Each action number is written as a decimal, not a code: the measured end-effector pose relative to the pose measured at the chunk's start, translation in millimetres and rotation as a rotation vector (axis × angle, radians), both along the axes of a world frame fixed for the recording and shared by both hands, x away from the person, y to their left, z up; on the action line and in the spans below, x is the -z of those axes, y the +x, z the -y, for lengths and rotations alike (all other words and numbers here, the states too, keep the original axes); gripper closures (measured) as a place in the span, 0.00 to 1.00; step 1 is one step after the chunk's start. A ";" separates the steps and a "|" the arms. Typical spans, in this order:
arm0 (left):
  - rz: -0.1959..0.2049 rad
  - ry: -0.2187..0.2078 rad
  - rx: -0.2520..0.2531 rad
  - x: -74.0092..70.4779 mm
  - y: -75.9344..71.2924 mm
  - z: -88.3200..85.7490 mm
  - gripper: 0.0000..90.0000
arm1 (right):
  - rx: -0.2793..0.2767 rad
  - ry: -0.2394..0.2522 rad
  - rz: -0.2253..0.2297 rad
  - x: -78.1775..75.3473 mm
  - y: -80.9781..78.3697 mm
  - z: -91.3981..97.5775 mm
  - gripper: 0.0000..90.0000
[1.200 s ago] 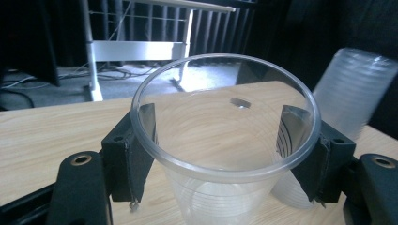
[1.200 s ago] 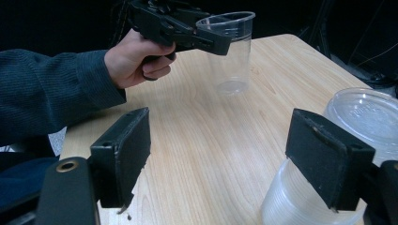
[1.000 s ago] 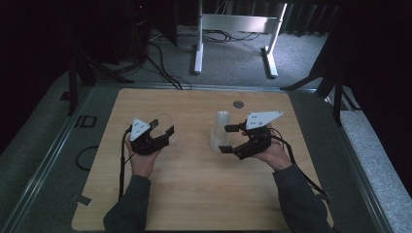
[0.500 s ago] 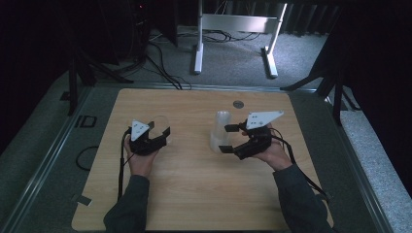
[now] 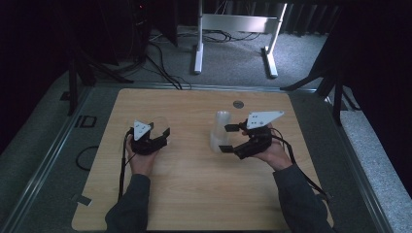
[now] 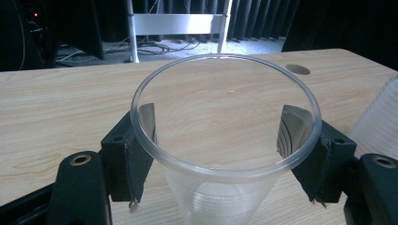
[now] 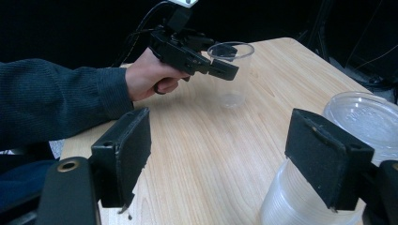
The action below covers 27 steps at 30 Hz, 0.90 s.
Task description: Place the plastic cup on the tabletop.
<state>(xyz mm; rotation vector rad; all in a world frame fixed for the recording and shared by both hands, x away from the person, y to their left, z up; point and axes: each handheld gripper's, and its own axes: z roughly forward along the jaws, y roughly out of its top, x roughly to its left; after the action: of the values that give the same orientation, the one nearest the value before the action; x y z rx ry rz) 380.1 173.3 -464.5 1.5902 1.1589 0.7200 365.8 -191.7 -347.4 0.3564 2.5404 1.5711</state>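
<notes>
Left tongs [image 5: 163, 137]: pinching the clear cup [image 6: 225, 140] just under its rim, one pad on each side.
Clear cup: upright, left of the cup stack [image 5: 219, 131] on the worktop [image 5: 194, 194].
Right tongs [image 5: 228, 138]: spread wide, jaws flanking the cup stack, not pressing it.

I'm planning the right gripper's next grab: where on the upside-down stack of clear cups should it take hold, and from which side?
Probably on the ribbed side wall of the stack of cups, about mid-height, coming in level from the person's right, where the right gripper already sits with open jaws. The stack stands upside down, its closed base on top, so there's no rim to pinch; the round wall fits between the jaws.
</notes>
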 end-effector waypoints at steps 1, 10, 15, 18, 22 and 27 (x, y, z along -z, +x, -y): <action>0.000 0.000 0.000 0.0 0.0 0.0 0.33 | -0.001 0.000 0.001 0.2 0.2 -0.1 0.25; -0.018 0.024 -0.011 6.4 3.9 0.4 0.32 | -0.005 -0.004 -0.004 2.1 1.0 -1.9 0.25; -0.033 0.054 -0.021 11.6 6.2 2.8 0.32 | -0.003 -0.002 0.000 0.9 1.0 -0.8 0.25; -0.040 0.057 -0.023 12.9 6.9 3.5 0.31 | -0.001 0.001 0.001 -0.1 1.0 0.3 0.25; -0.053 0.073 -0.026 15.4 7.9 5.4 0.31 | 0.000 0.003 0.003 -0.9 0.8 1.0 0.25; -0.057 0.084 -0.027 16.6 8.1 6.3 0.31 | 0.000 0.004 0.003 -1.0 0.9 1.0 0.25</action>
<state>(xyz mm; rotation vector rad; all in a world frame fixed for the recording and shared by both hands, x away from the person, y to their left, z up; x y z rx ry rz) 388.1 167.0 -481.1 1.6773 1.2068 0.7538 366.6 -192.7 -346.5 0.3549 2.5351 1.5758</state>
